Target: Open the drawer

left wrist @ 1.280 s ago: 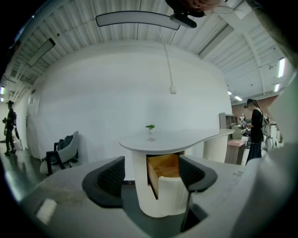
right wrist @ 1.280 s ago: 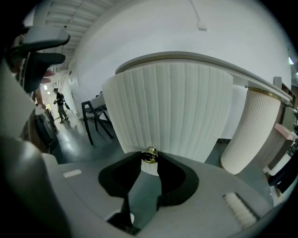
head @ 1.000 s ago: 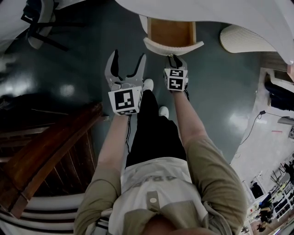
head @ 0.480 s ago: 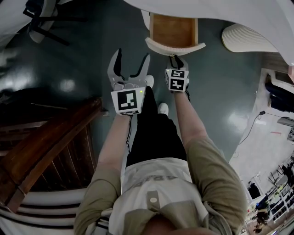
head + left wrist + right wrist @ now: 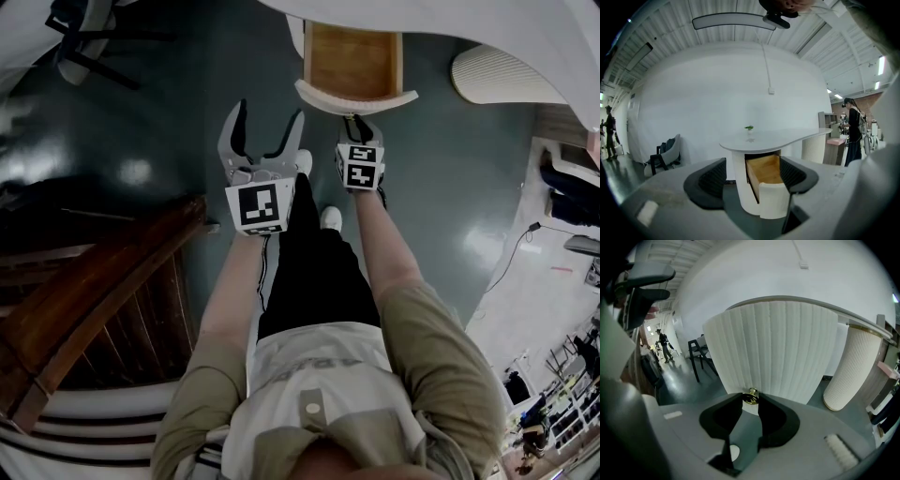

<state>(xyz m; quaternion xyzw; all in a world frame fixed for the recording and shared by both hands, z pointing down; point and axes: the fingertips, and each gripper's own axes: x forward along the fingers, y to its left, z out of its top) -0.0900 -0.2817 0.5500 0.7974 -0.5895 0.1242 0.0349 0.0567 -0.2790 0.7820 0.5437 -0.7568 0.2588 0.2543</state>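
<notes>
Head view puts the drawer point(image 5: 352, 61) at twelve o'clock, pulled out from under the white bench point(image 5: 450, 28), so that we look down into its wooden inside. Its curved white front point(image 5: 356, 97) faces us.

The right tongs point(image 5: 354, 120) sit right at that front, at about one o'clock from our body. The right gripper view shows them clenched on the small brass knob point(image 5: 750, 397), a black pad on either side of it, and the ribbed face of the front rises behind.

The left tongs point(image 5: 265, 117) hang at eleven o'clock, just beside the right ones but apart from the drawer. They are released and spread wide. In the left gripper view nothing sits between their pads (the open drawer and the bench pedestal only show beyond them, well apart).

A little green plant point(image 5: 749, 127) stands on the bench top at twelve o'clock in that view. In the head view a dark chair point(image 5: 84, 37) stands on the floor point(image 5: 169, 122) at ten o'clock, and a ribbed white column point(image 5: 497, 80) at two o'clock.
</notes>
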